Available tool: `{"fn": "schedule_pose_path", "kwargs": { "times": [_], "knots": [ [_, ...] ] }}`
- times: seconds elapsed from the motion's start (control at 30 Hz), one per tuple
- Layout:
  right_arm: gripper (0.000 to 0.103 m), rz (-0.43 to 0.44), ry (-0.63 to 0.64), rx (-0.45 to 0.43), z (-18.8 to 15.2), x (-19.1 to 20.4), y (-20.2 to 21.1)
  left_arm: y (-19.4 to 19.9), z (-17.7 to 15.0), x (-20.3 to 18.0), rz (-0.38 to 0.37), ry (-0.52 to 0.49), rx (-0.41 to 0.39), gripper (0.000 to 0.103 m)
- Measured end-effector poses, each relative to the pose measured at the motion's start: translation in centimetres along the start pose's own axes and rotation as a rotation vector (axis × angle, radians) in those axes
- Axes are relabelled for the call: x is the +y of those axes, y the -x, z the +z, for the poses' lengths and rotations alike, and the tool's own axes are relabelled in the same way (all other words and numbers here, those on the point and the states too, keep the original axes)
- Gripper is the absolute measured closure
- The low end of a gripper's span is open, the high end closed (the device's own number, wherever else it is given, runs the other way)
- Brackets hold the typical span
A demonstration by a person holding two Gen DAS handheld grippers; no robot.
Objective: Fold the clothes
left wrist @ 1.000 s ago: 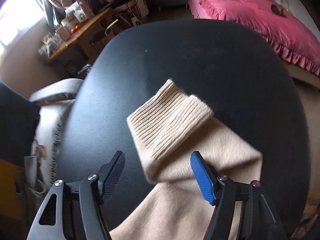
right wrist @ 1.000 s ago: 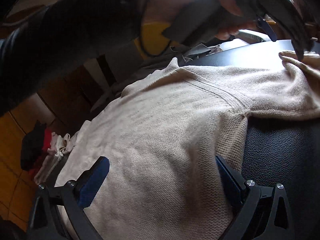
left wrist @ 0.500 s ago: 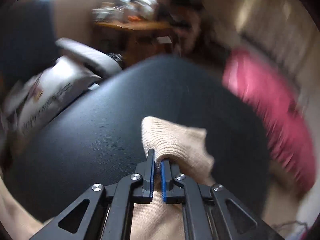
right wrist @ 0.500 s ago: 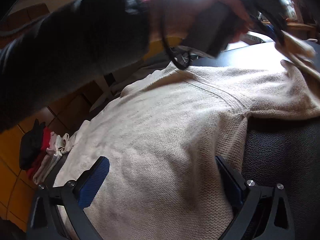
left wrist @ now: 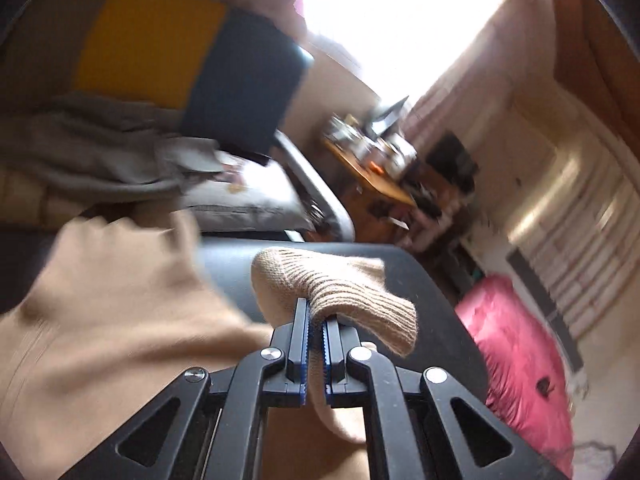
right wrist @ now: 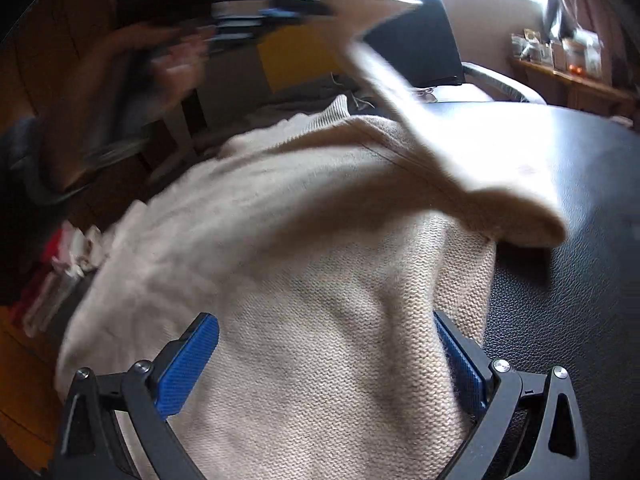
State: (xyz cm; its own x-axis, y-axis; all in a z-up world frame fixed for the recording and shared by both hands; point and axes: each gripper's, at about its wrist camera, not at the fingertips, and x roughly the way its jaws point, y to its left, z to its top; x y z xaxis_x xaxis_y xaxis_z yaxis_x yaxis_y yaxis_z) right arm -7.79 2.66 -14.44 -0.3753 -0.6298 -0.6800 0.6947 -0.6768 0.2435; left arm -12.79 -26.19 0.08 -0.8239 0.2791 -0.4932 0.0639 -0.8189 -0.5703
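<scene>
A beige knit sweater (right wrist: 304, 240) lies spread on a black leather surface (right wrist: 580, 184). My left gripper (left wrist: 315, 320) is shut on the sweater's ribbed sleeve cuff (left wrist: 344, 292) and holds it lifted above the surface. In the right wrist view the left gripper (right wrist: 280, 12) is blurred at the upper left, with the sleeve (right wrist: 404, 92) stretched up from the sweater's body. My right gripper (right wrist: 328, 356) is open, its blue pads either side of the sweater's lower body, low over the cloth.
An office chair with a yellow and dark back (left wrist: 188, 64) stands beside the surface. A wooden desk with clutter (left wrist: 380, 160) is further back. A pink bed (left wrist: 520, 364) is at the right. A pile of clothes (right wrist: 60, 264) lies on the floor at left.
My left gripper closed on the sleeve cuff, then lifted it and swung it across over the sweater's body. My right gripper stayed open over the lower body.
</scene>
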Motion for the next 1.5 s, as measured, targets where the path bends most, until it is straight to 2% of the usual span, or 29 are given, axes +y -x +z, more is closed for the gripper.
{"fn": "schedule_pose_path", "kwargs": {
  "times": [0.23, 0.33, 0.43, 0.5, 0.6, 0.77, 0.87, 0.93, 1.0, 1.03, 1.1, 1.13, 1.23, 1.3, 1.37, 1.4, 1.47, 1.5],
  "knots": [
    [0.0, -0.126, 0.099, 0.061, 0.0, 1.7, -1.2, 7.6, -7.7, 8.1, 0.085, 0.2, -0.078, 0.099],
    [0.0, -0.138, 0.105, 0.068, 0.0, 1.8, -1.3, 9.1, -10.6, 11.3, 0.127, 0.272, -0.063, 0.099],
    [0.0, -0.145, 0.106, 0.073, 0.0, 1.8, -1.3, 9.7, -13.0, 13.8, 0.139, 0.34, -0.034, 0.099],
    [0.0, -0.15, 0.107, 0.076, 0.1, 1.8, -1.3, 10.7, -14.1, 15.0, 0.124, 0.39, -0.04, 0.09],
    [0.0, -0.156, 0.108, 0.076, 0.1, 1.8, -1.3, 12.3, -15.6, 16.8, 0.108, 0.459, -0.053, 0.083],
    [0.0, -0.159, 0.109, 0.066, 0.0, 1.9, -1.3, 14.5, -15.7, 18.3, 0.251, 0.453, -0.069, 0.075],
    [0.0, -0.161, 0.11, 0.061, 0.0, 2.0, -1.2, 15.3, -15.4, 17.2, 0.342, 0.367, -0.065, 0.071],
    [0.0, -0.161, 0.11, 0.059, -0.1, 1.9, -1.1, 14.7, -15.1, 14.0, 0.35, 0.185, -0.038, 0.065],
    [0.0, -0.162, 0.111, 0.056, -0.1, 1.9, -1.0, 13.8, -14.7, 10.3, 0.348, -0.025, -0.008, 0.052],
    [0.0, -0.162, 0.111, 0.055, -0.1, 1.9, -1.0, 13.2, -14.6, 8.4, 0.35, -0.131, 0.009, 0.051],
    [0.0, -0.162, 0.111, 0.054, -0.1, 1.9, -1.0, 11.4, -15.0, 5.1, 0.389, -0.335, 0.071, 0.043],
    [0.0, -0.161, 0.111, 0.053, -0.2, 1.9, -0.9, 10.5, -15.1, 4.1, 0.411, -0.411, 0.1, 0.042],
    [0.0, -0.161, 0.111, 0.051, -0.2, 2.0, -0.8, 8.6, -16.0, 3.4, 0.44, -0.529, 0.179, 0.042],
    [0.0, -0.16, 0.111, 0.05, -0.2, 2.0, -0.7, 7.7, -16.3, 4.0, 0.482, -0.552, 0.21, 0.042],
    [0.0, -0.159, 0.111, 0.05, -0.3, 2.0, -0.6, 6.9, -15.7, 5.4, 0.516, -0.508, 0.24, 0.046],
    [0.0, -0.16, 0.11, 0.048, 0.1, 2.0, -0.6, 6.4, -15.1, 6.3, 0.516, -0.445, 0.258, 0.065],
    [0.0, -0.161, 0.108, 0.04, 1.6, 2.2, -0.7, 6.9, -13.7, 8.7, 0.458, -0.251, 0.249, 0.09],
    [0.0, -0.162, 0.107, 0.035, 2.3, 2.3, -0.7, 7.9, -12.9, 10.5, 0.389, -0.111, 0.214, 0.093]
  ]
}}
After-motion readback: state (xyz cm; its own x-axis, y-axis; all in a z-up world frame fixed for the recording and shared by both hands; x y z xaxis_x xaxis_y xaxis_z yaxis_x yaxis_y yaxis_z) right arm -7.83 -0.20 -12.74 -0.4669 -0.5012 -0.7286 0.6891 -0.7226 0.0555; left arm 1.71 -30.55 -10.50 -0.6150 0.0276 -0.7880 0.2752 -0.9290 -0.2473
